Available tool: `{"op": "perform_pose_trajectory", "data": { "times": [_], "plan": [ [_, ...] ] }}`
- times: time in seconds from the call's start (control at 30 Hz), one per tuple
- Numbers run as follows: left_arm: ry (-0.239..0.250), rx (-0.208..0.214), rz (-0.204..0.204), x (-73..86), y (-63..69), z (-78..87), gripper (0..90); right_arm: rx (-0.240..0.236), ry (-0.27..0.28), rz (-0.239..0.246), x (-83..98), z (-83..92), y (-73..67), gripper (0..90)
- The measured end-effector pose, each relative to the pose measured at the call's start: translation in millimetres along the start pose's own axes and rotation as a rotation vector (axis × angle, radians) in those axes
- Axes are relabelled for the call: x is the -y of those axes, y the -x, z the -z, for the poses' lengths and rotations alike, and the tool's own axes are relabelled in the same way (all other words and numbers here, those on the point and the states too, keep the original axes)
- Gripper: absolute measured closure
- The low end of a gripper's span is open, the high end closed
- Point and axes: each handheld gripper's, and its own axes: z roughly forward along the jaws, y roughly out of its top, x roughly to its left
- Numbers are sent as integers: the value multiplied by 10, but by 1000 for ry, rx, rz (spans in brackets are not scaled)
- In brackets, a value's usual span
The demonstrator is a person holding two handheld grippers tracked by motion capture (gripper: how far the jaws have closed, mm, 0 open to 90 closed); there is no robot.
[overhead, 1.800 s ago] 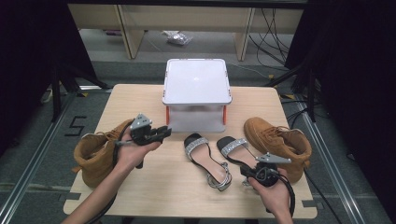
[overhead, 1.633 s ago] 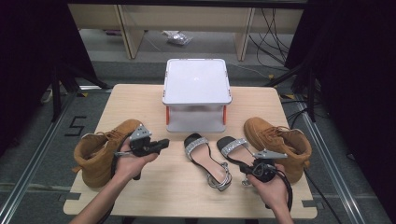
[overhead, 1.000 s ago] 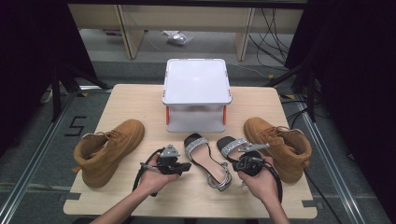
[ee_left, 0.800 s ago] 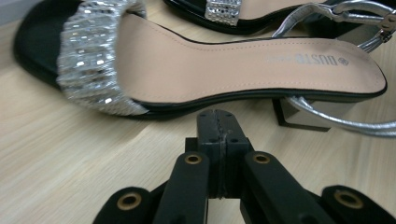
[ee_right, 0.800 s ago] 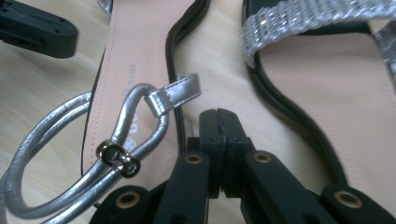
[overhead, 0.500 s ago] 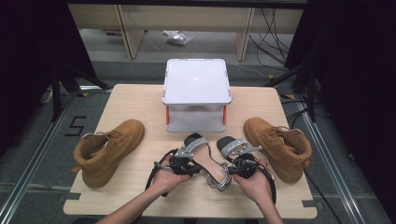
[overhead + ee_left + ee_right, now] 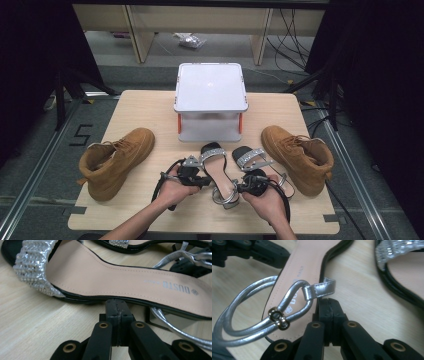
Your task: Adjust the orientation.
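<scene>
Left gripper (image 7: 204,181): fingers clenched with nothing between them, tips just against the side edge of the left sandal's sole, seen close in the left gripper view (image 7: 117,305).
Right gripper (image 7: 243,188): fingers clenched and empty too, tips beside the heel end of that same sandal (image 7: 329,304), next to its silver strap loop (image 7: 262,315).
Left sandal (image 7: 219,170): flat on the bench between the two grippers, toe pointing away, glittery band (image 7: 35,267) over the toe, beige insole.
Right sandal (image 7: 255,161): just beside the first, partly covered by the right hand (image 7: 265,200); contact between the two soles possibly there, hard to judge.
Count of sandals: two.
Boots: two, tan, one on the left (image 7: 114,161) and one on the right (image 7: 299,156), each well outside the sandals.
Container: one white lidded box (image 7: 210,100) with orange clips, behind the sandals at mid bench; lid closed, contents not visible.
Bench (image 7: 145,107): light wood, bare around the box.
Beyond the bench: floor with a crumpled bag (image 7: 192,41) and cables (image 7: 287,25).
</scene>
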Motion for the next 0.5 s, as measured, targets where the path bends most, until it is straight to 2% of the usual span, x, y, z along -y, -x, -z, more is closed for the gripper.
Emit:
{"op": "perform_pose_trajectory", "data": {
  "times": [0.1, 0.13, 0.27, 0.33, 0.5],
  "plan": [
    [-3, -7, -2, 6, -16, 19, 895, -18, -3, -8, 3, -15, -30, 900],
    [-2, 4, 17, 13, -35, 33, 895, -35, 1, -5, 7, -39, -61, 900],
    [-6, 6, 22, 20, -71, 60, 895, -43, -5, -1, 7, -90, -106, 900],
    [-3, -10, 22, 32, -100, 91, 895, -84, -8, 5, 2, -143, -161, 900],
    [6, -11, 32, 50, -127, 115, 894, -98, -14, 10, -13, -174, -204, 879]
  ]
}}
